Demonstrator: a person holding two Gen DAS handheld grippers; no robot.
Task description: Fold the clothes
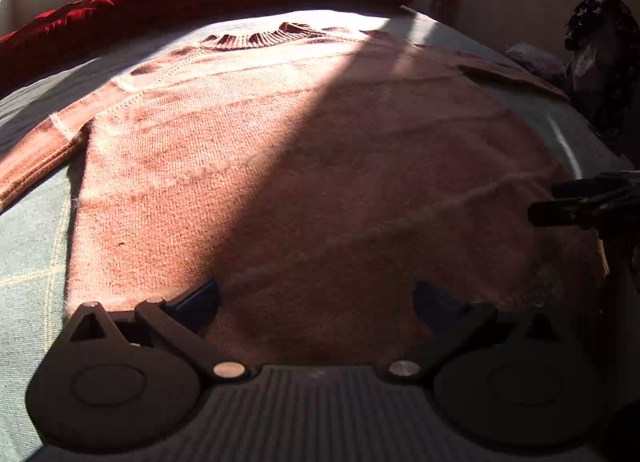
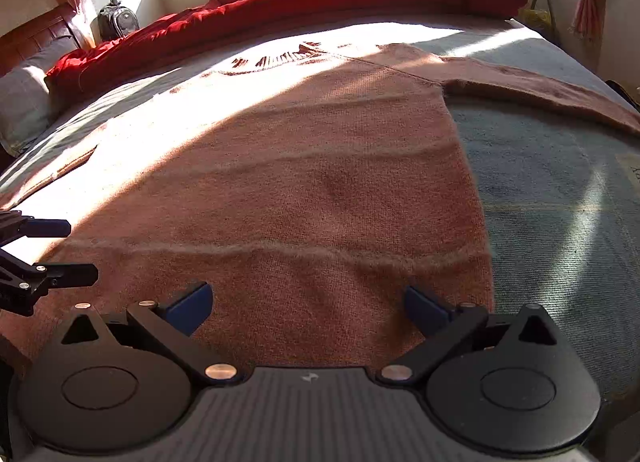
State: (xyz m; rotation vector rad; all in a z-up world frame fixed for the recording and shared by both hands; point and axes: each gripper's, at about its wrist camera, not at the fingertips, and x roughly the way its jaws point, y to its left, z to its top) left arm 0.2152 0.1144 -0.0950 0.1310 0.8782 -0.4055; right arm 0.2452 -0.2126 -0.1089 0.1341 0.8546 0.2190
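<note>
While both jaws gape wide and empty above the hem, lower left gripper (image 1: 316, 298) and right gripper (image 2: 308, 300), pinch sweater (image 2: 320, 190) evenly, lift together.

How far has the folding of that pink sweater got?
Done: the sweater lies spread flat on the bed, sleeves out to the sides. In hand: nothing; the left gripper and right gripper are both open near its hem. Left: every fold, as none shows yet.
</note>
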